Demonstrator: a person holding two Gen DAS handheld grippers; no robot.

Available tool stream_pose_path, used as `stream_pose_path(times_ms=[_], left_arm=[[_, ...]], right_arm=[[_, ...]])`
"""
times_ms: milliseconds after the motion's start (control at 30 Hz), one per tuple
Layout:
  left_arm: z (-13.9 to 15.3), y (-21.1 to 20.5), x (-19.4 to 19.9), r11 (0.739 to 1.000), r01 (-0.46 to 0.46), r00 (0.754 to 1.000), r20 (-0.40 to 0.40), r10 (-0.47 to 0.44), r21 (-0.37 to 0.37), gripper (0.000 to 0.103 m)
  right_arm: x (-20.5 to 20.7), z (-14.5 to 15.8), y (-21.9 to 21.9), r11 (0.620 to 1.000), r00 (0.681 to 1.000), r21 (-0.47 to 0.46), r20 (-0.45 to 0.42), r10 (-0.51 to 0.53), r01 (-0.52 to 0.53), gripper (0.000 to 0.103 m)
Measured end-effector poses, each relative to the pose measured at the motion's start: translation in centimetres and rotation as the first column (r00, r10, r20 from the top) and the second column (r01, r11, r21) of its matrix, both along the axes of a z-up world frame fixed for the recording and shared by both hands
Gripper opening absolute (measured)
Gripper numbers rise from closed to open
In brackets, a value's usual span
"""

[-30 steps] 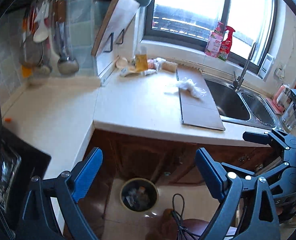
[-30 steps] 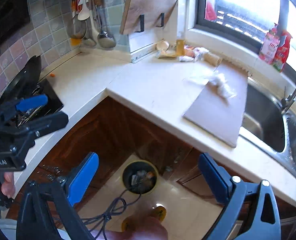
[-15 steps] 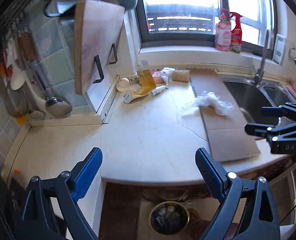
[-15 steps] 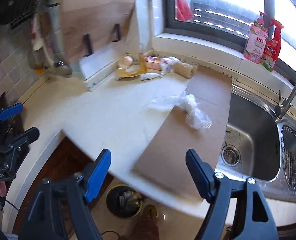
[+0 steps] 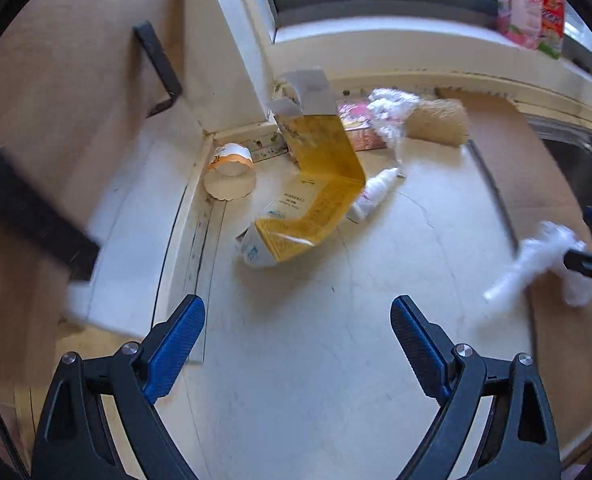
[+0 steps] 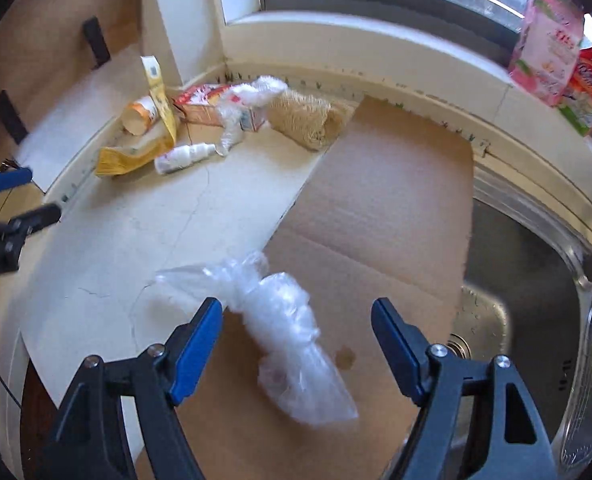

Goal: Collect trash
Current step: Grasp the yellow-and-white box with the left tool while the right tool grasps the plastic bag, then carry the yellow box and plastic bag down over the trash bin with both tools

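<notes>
Straddling the plastic bag (image 6: 291, 344) at the cardboard's (image 6: 384, 216) edge, right hand-held gripper (image 6: 296, 320) gapes, untouching

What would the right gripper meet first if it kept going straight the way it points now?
Most likely the crumpled clear plastic bag, which lies between the open jaws of the right gripper on the flattened cardboard sheet. Depth is unclear, but nothing else shows in that line.

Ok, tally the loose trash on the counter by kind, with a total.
Clear plastic bags: 2
Cartons or boxes: 2
Paper cups: 1
Small white bottles: 1
Total: 6
</notes>
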State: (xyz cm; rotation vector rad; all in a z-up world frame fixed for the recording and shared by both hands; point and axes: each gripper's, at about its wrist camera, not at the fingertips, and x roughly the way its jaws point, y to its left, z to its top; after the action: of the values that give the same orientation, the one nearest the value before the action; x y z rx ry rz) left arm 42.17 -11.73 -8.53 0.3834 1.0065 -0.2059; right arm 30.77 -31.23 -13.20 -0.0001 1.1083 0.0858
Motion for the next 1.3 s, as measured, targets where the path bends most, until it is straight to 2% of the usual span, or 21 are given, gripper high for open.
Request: stream_pose_path(times_ms=[100,200,233,300,500,567,600,700,800,933,1067,1300], left_arm=[[-1.5,-0.8,2.5,0.999,0.005,1.000,-0.024,-0.004,0.038,0.093],[-2.9,-1.7,4.3,0.994,0.020,0.999,-0.035,-0.017,0.108,0.093],[-3.4,-2.0,4.8,0.990,0.028,0.999,-0.036,-0.023,0.136,0.093],[-4.3,-2.6,5.6,0.983,0.045,0.998,-0.041,-0.039,0.176,0.093],[-7.0,-3.3,7.3,0.940,0.070,0.997,-0.047,-0.058,0.333,0.093],[-7.3,-3.2,7.8,0.931,0.069,0.998,-0.037,-0.059,0.358,0.092],[-7.4,-3.1,8.1,0.929,0.069,0.998,-0.034,-0.061,0.364,0.087],[-7.6,-2.9,8.8,0.935,0.067,0.997,-0.054,-0.051,0.347,0.057],[-7.1,-2.9,8.5,0.939,0.071,0.997,-0.032,-0.064,0.336,0.042],[-6.3,-2.8,7.5,0.956,0.071,0.997,-0.024,-0.067,0.284,0.038],[-5.2,-2.8,4.9,0.968,0.076,0.997,-0.012,-0.075,0.241,0.037],[-3.0,-1.8,-2.5,0.990,0.067,0.998,-0.006,-0.067,0.124,0.036]], right_arm=[[0.9,-1.3,-0.2,0.999,1.000,0.039,-0.024,0.016,-0.015,0.076],[1.6,-2.5,-0.3,0.995,0.998,0.100,-0.055,0.029,-0.024,0.050],[1.6,-2.3,-0.2,0.995,0.999,0.100,-0.032,0.028,-0.025,0.045],[2.0,-2.3,0.1,0.991,0.998,0.128,-0.041,0.038,-0.032,0.036],[2.2,-2.0,0.7,0.979,0.999,0.201,-0.037,0.023,-0.015,0.035],[2.3,-2.0,0.8,0.974,0.999,0.224,-0.038,0.023,-0.013,0.035],[2.3,-1.9,0.8,0.973,0.999,0.231,-0.037,0.023,-0.014,0.034],[2.1,-1.9,0.9,0.970,0.999,0.244,-0.037,0.026,-0.016,0.034],[2.0,-1.7,0.8,0.968,0.999,0.251,-0.033,0.023,-0.014,0.034],[1.5,-1.2,0.9,0.966,1.000,0.259,-0.021,0.019,-0.013,0.034],[0.9,-0.7,1.3,0.965,1.000,0.261,-0.008,0.017,-0.014,0.034],[-1.0,1.2,2.2,0.965,1.000,0.261,0.020,0.005,-0.010,0.033]])
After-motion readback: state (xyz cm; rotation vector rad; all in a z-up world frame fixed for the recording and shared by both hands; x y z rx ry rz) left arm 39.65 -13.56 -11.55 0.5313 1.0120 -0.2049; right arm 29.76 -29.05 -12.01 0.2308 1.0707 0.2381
